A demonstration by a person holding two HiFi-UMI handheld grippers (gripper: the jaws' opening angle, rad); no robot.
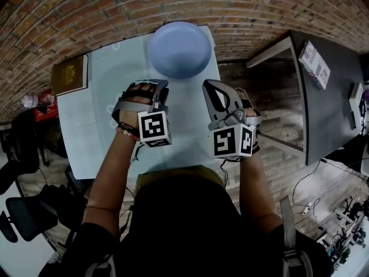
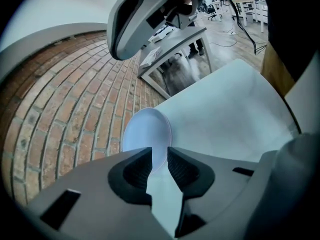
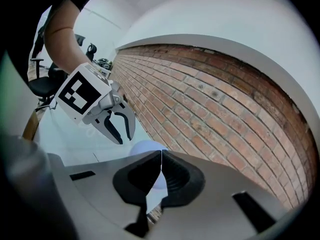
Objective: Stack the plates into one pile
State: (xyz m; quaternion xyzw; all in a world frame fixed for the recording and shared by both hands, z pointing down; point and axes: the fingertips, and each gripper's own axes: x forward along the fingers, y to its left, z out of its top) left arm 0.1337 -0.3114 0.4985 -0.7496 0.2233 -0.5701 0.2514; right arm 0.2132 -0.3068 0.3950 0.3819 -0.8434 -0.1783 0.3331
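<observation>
- Plates (image 1: 179, 49): lying as one pile at the surface's (image 1: 86, 126) far edge, so stacking is apparently finished.
- Left gripper (image 2: 159, 166): hovering just short of the plates, jaws spread, carrying nothing.
- Right gripper (image 3: 161, 171): waiting near the plates, jaws pressed together, empty.

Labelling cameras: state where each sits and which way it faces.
Head view: on the person's head, looking steeply down at table, blue plate, both forearms, left tongs, right tongs.
Left gripper view: on the left tongs, facing the plate past open jaws; right tongs above.
Right gripper view: on the right tongs, jaws shut, facing the brick wall; left tongs show.
Shared: the plate.
</observation>
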